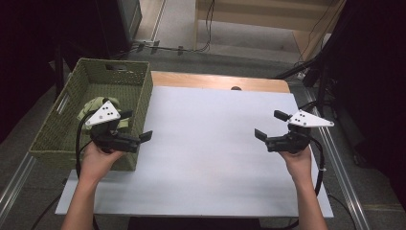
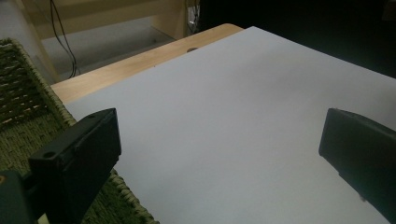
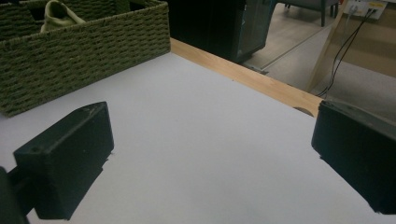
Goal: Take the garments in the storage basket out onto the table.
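Both sets of fingers gape wide and empty, the left gripper (image 1: pixel 136 125) right at the near corner of the woven basket (image 1: pixel 57 124) holding the green bundle (image 1: pixel 93 108), the right gripper (image 1: pixel 272 125) across the bench (image 1: pixel 206 158).

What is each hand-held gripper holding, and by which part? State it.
Nothing is held. The left hand-held gripper and the right hand-held gripper both stand open over the white table, jaws empty.

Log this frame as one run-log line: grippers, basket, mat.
left gripper: open, empty, by basket | right gripper: open, empty, over mat | basket: pale green item inside | white mat: bare
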